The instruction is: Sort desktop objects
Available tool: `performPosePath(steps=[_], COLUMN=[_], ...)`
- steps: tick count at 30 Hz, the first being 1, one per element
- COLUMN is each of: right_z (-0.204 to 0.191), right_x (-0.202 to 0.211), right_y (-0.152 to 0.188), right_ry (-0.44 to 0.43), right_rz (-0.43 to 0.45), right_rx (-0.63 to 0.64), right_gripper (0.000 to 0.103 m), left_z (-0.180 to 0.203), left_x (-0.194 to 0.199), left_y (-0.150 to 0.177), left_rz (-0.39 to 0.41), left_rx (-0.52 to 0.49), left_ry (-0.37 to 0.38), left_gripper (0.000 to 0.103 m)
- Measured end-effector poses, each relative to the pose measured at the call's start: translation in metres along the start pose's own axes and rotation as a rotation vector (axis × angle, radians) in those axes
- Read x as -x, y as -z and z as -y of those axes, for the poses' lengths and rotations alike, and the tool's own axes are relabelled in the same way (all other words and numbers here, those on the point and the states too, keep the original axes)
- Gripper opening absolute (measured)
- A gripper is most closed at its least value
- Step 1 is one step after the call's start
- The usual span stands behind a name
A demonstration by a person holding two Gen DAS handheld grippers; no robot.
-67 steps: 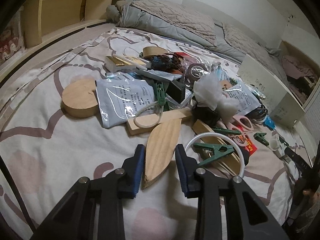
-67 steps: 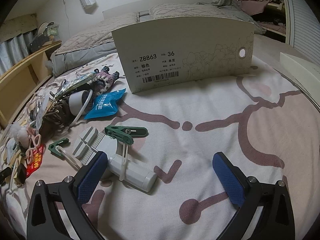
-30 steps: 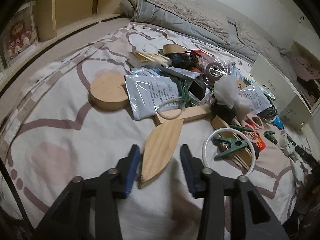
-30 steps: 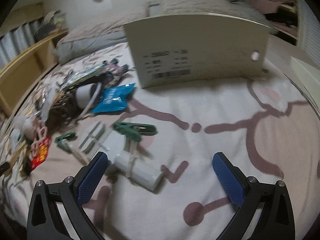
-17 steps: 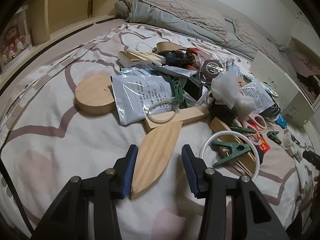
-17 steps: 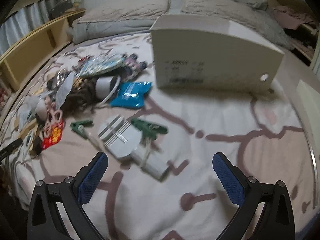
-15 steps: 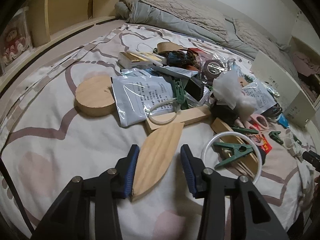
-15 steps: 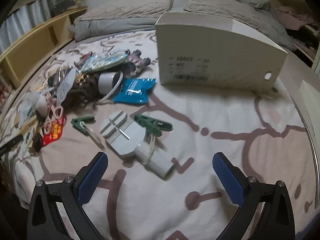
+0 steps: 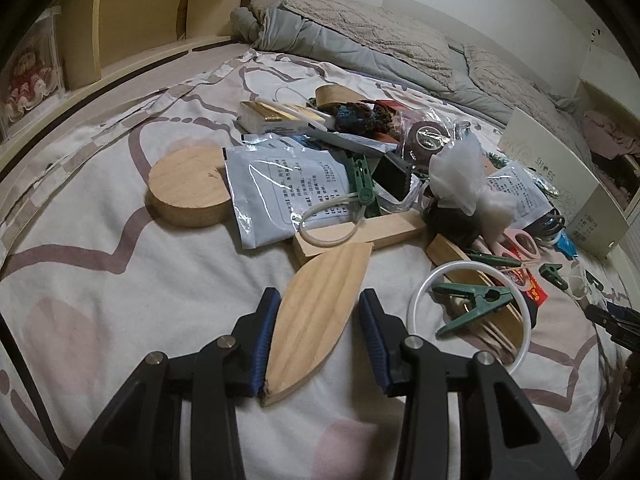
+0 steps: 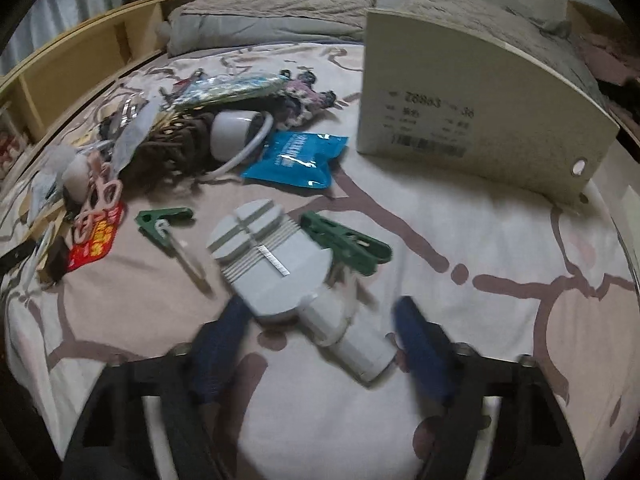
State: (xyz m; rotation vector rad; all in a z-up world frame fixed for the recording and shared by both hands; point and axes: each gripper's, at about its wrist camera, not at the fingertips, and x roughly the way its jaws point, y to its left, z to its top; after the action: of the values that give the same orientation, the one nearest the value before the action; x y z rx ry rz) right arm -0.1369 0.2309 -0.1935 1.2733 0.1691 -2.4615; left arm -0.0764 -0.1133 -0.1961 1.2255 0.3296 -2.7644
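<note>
A bed (image 9: pixel 100 248) spread with a pale sheet in looping brown lines carries the whole scatter, with wooden shelving along one side and a folded grey quilt at the head. The landmark here is the beige shoebox (image 10: pixel 472 120) standing on the sheet.

The left tool (image 9: pixel 316 336) has its blue pads drawn in around a leaf-shaped wooden piece (image 9: pixel 320 312). One pad lies against the piece's edge; a thin gap seems to remain at the other, so I cannot tell whether the pinch is firm. This piece lies well apart from the shoebox, on the far side of the main heap of packets, clips and wooden blocks, its pointed end resting against a long wooden bar (image 9: pixel 360 232).

The right tool (image 10: pixel 320 332) is closing, blurred with motion, over a white tube (image 10: pixel 348 332) joined to a grey ridged disc (image 10: pixel 272 256). The tube lies between the pads, slanted across them, and no pad presses on it yet. This thing sits near the shoebox, in front of its labelled face, with a green clothes peg (image 10: pixel 348 244) touching it on the shoebox side.

To do this step well, I judge the right tool should square up with the tube before pinching, since a slanted round body may roll or squirt out. It should also keep clear of the peg. The left grip wants seating toward the piece's wider middle, not its tapering tip.
</note>
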Motion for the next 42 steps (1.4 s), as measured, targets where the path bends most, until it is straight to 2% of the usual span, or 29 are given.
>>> performPosePath(steps=[2,3,4,9,16,23,24,25,26,27,37,42], right_z=[0.0,0.003,0.006,0.013,0.035,0.043,0.045,0.046,0.048,0.048,0.064,0.083], right_x=[0.006,0.009,0.012,0.025,0.033,0.002,0.0,0.001,0.002,0.005,0.034,0.05], right_y=[0.003,0.005,0.007,0.018,-0.004,-0.014,-0.013,-0.012,-0.012,-0.012,-0.006,0.002], right_ry=[-0.012,-0.018,-0.028,-0.055,-0.101,-0.165,-0.182,-0.205,-0.222,-0.212,-0.096,0.001], right_rz=[-0.005,-0.009,-0.02,-0.046,0.018,-0.06,-0.056,-0.049,-0.042,-0.034,-0.008,-0.009], right_rx=[0.011,0.01,0.004,-0.013,-0.196,-0.319,-0.342,-0.358,-0.374,-0.376,-0.339,-0.333], right_gripper=[0.054,0.042,0.041,0.041,0.041,0.041,0.035,0.023,0.017,0.008,0.006,0.004], left_z=[0.0,0.0,-0.001,0.0,0.0,0.0,0.0,0.0,0.0,0.0,0.0,0.0], left_x=[0.0,0.0,0.0,0.0,0.001,0.001,0.001,0.001,0.001,0.001,0.001,0.001], left_y=[0.0,0.0,0.0,0.001,0.001,0.001,0.001,0.001,0.001,0.001,0.001,0.0], left_rz=[0.002,0.004,0.004,0.008,0.007,0.006,0.006,0.007,0.007,0.007,0.008,0.011], left_rx=[0.0,0.001,0.002,0.001,0.0,0.0,0.001,0.001,0.002,0.003,0.001,-0.001], left_ry=[0.001,0.003,0.005,0.005,0.005,0.005,0.005,0.005,0.005,0.005,0.006,0.006], left_gripper=[0.041,0.041,0.041,0.041,0.041,0.041,0.041,0.041,0.041,0.041,0.041,0.041])
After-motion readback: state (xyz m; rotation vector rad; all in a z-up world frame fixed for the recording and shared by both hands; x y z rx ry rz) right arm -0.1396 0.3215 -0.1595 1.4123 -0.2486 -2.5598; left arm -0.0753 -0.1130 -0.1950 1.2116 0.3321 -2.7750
